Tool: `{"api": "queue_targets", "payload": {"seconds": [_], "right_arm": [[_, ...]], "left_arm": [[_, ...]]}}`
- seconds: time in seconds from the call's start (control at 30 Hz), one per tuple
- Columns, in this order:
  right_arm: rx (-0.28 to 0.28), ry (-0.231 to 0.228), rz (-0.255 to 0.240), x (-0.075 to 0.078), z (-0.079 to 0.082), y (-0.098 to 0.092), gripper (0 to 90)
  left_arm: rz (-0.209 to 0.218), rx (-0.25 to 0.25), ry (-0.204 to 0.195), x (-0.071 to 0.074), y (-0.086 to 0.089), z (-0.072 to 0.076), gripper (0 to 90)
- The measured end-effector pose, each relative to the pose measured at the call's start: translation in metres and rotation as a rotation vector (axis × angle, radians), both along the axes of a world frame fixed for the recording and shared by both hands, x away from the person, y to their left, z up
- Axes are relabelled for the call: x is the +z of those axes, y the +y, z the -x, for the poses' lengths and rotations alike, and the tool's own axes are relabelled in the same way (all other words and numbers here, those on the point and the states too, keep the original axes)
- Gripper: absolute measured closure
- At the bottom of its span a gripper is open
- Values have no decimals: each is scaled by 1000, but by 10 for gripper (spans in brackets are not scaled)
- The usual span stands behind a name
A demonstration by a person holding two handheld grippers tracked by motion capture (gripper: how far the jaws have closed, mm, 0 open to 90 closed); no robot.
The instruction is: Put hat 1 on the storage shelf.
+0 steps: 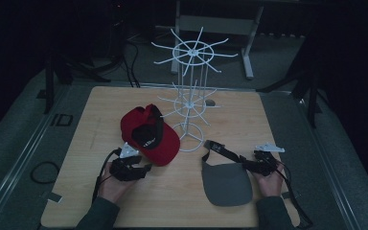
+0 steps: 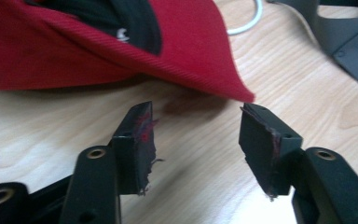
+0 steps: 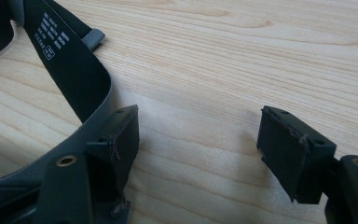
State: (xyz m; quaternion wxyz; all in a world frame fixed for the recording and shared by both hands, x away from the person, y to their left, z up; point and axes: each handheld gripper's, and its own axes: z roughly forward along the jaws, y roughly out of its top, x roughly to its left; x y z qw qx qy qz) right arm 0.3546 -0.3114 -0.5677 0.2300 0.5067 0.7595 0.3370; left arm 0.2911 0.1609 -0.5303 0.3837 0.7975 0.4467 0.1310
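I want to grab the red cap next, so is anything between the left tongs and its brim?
Nothing visible is in the way. In the left gripper view the left tongs stand open just short of the red cap, with only bare wooden table between the pads and the brim's edge.

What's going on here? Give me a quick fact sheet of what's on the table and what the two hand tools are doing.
Surface: wooden table
Red cap: upside down, left of centre, brim toward the left gripper
Grey visor: flat, right of centre, black strap
White wire rack: upright behind both hats, hooks bare
Left gripper: jaws open, just short of the cap's brim, holding nothing
Right gripper: jaws open, beside the visor's strap
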Motion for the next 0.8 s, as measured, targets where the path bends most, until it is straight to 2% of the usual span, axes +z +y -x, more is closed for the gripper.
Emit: {"api": "queue_targets", "payload": {"seconds": [0.07,0.17,0.23,0.43,0.6,0.8], "right_arm": [[1,0,1,0,0,0,295],[1,0,1,0,0,0,295],[0,0,1,0,0,0,294],[1,0,1,0,0,0,295],[1,0,1,0,0,0,293],[1,1,-1,0,0,0,292]], "left_arm": [[-12,8,2,-1,-4,-1,391],[17,5,16,-1,-7,-3,352],[34,0,26,-1,-9,-4,347],[43,3,40,-3,-20,-10,348],[36,32,41,-6,-17,-14,408],[17,54,32,-3,-4,-13,492]]}}
